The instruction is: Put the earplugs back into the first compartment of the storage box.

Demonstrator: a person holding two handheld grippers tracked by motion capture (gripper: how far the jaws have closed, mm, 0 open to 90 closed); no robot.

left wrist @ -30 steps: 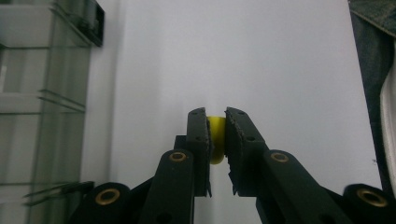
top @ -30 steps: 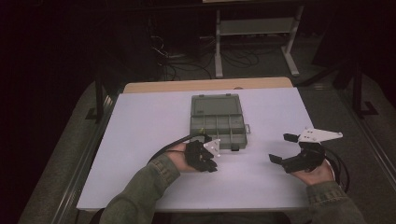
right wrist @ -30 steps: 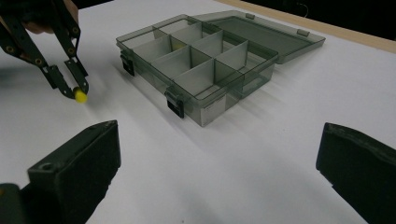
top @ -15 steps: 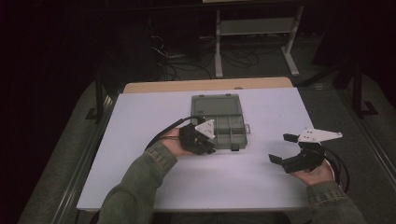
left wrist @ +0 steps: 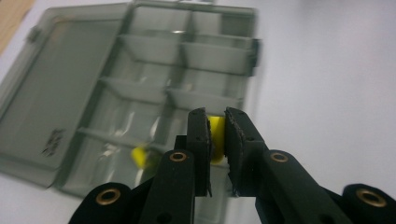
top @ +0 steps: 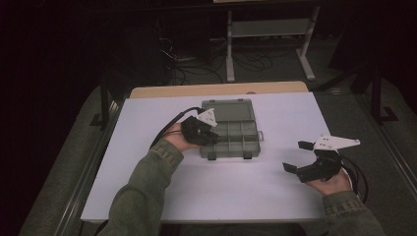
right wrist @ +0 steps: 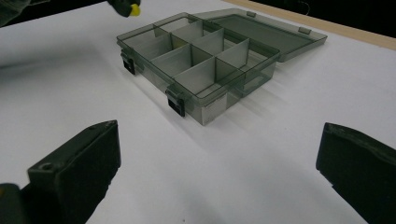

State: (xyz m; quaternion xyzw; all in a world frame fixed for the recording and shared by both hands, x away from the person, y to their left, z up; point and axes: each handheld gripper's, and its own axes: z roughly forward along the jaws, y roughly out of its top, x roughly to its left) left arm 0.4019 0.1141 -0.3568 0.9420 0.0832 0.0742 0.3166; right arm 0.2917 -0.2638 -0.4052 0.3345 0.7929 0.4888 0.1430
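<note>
Your compartment box point(top: 236, 132) sits mid-table point(top: 147, 196), lid point(top: 231, 109) flat behind it, latches toward you. Your left gripper point(top: 212, 137) is over the box's left edge, a small piece point(left wrist: 215, 135) between its jaws. Your right gripper point(top: 294, 156) is well right of the box, nearer you.

Left tool point(left wrist: 217, 135) clamped, right tool point(top: 301, 157) apparently agape.
</note>
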